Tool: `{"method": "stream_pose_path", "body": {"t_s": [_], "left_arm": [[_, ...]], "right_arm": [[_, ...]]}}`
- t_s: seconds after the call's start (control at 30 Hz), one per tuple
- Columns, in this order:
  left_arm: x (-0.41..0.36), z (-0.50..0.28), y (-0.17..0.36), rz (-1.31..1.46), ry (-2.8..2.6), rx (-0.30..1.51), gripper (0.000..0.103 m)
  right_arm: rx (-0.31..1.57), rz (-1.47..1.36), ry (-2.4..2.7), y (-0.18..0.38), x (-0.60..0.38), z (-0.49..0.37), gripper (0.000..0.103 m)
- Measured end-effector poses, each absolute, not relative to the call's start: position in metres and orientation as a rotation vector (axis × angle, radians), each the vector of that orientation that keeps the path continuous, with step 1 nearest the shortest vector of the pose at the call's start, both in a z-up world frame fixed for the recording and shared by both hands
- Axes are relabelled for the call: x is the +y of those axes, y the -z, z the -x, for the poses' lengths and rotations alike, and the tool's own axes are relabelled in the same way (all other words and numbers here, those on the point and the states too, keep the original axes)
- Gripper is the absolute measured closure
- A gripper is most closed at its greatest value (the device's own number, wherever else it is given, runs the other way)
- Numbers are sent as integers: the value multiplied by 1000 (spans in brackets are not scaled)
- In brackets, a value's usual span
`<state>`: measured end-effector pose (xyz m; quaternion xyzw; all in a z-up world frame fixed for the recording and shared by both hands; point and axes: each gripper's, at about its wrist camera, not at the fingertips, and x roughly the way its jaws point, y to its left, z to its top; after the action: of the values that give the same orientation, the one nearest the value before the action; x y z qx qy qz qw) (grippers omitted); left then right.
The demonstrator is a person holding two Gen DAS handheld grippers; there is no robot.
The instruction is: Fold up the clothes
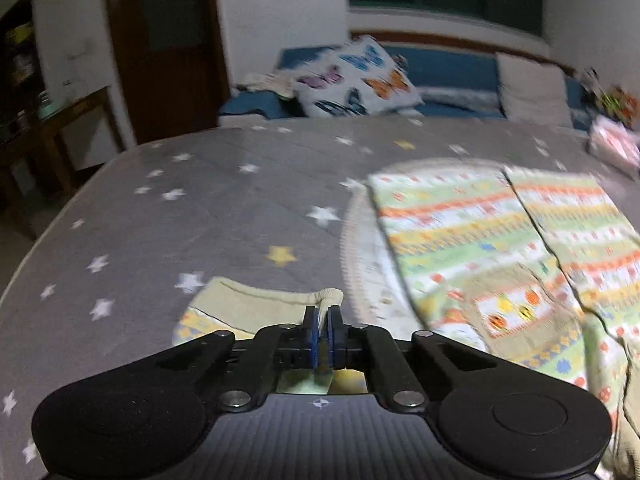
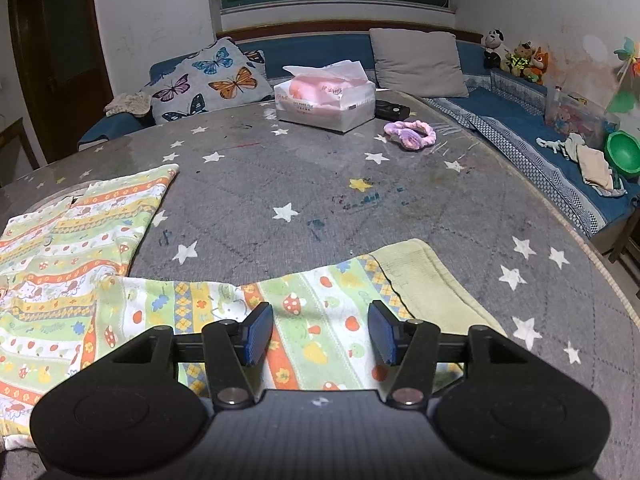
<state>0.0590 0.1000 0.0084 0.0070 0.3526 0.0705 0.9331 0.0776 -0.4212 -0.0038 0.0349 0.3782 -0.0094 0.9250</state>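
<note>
A child's patterned top (image 1: 492, 248) with orange, green and yellow bands lies spread on the grey star-print table cover (image 1: 208, 208). My left gripper (image 1: 325, 320) is shut on the beige cuff of its sleeve (image 1: 256, 304), low over the table. In the right wrist view the top's body (image 2: 68, 240) lies at the left and the other sleeve (image 2: 320, 308), with its beige cuff (image 2: 432, 280), stretches toward the right. My right gripper (image 2: 320, 332) is open and empty just above that sleeve.
A tissue pack (image 2: 326, 100), a dark remote (image 2: 392, 110) and a purple headband (image 2: 410, 132) lie at the table's far side. Behind is a blue sofa (image 2: 520, 120) with a butterfly cushion (image 2: 208, 80), a grey cushion (image 2: 416, 62) and soft toys (image 2: 516, 58).
</note>
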Motion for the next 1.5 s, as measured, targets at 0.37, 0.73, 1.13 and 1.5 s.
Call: {"method": "stream_pose_path", "body": {"t_s": [0.37,0.73,1.13,1.5], "left_arm": [[198,20,-27,199,-462,622,99],[206,41,-3,213,-538,666,99],[204,40,-7,165,-572,691,91],[127,38,-33,44,-258,646,65]], "right_arm": [[774,-68,22,4,-418,-76,48],[768,-56,15,5,-414,-76,47],[743,-18,-37,-1,-406,-74,44],[724,98,-332,-26,-329,-49,44]]}}
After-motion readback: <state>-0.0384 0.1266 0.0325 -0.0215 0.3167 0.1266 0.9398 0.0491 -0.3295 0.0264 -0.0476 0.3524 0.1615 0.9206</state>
